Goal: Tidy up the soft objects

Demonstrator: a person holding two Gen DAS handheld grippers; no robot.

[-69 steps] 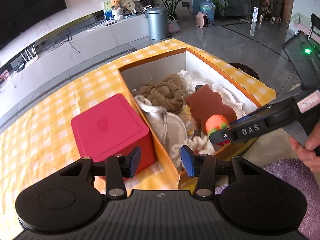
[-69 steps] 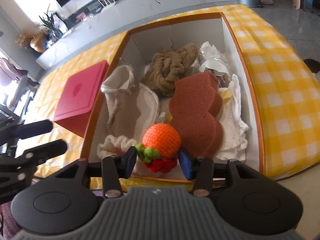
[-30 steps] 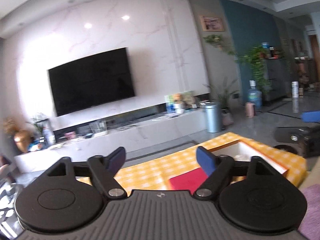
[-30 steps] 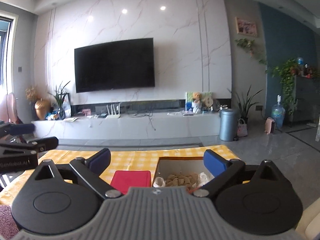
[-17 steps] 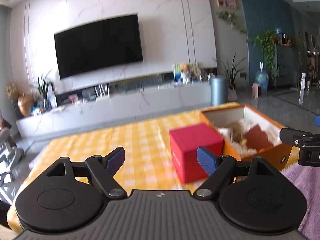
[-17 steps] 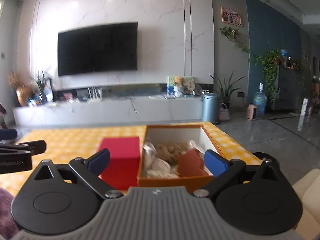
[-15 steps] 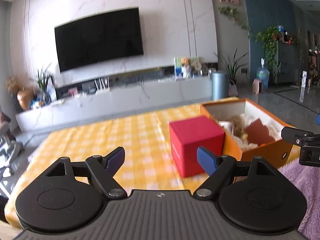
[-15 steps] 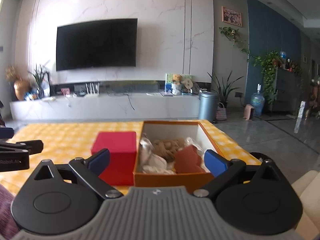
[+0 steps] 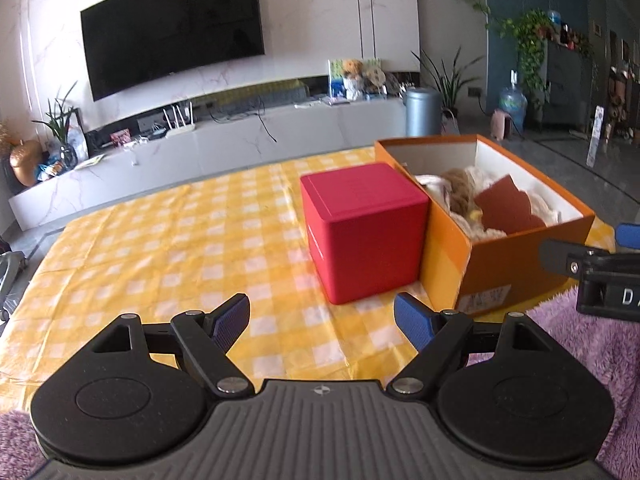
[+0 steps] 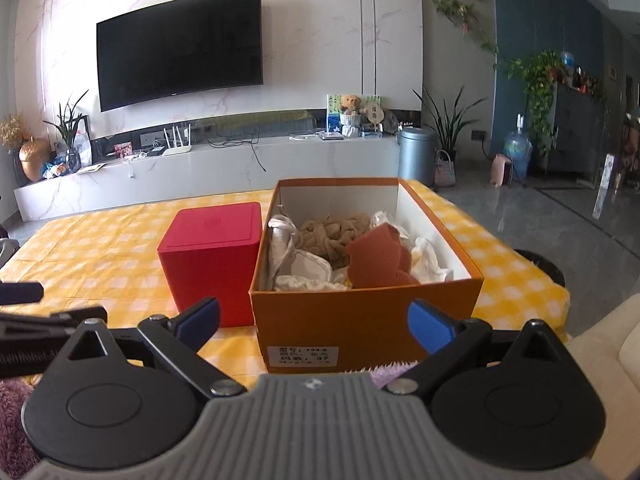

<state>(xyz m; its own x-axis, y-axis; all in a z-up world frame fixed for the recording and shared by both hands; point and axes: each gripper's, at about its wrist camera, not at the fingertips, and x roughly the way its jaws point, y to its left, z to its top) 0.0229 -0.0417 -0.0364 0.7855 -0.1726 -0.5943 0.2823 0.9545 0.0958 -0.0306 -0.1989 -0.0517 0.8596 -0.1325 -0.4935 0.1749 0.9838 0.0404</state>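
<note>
An orange cardboard box (image 10: 368,320) (image 9: 500,268) stands on the yellow checked table, holding soft things: a brown sponge (image 10: 376,260) (image 9: 504,204), a tan knotted rope (image 10: 332,232), and white cloths (image 10: 296,264). The orange crocheted ball is hidden from both views. My right gripper (image 10: 314,318) hangs open and empty just in front of the box's near wall. My left gripper (image 9: 322,318) is open and empty over the table's near edge, in front of the red box. The right gripper's fingers (image 9: 588,260) reach in from the right of the left wrist view.
A closed red cube box (image 10: 212,256) (image 9: 364,232) touches the orange box's left side. The yellow checked tablecloth (image 9: 160,240) stretches left. Purple fluffy fabric (image 9: 592,344) lies at the near edge. A TV wall, low white cabinet and grey bin (image 10: 416,152) stand behind.
Both grippers let go and pulled back from the box, swung up toward the wall, then tilted down again. The orange crocheted ball left the right gripper and is out of sight.
</note>
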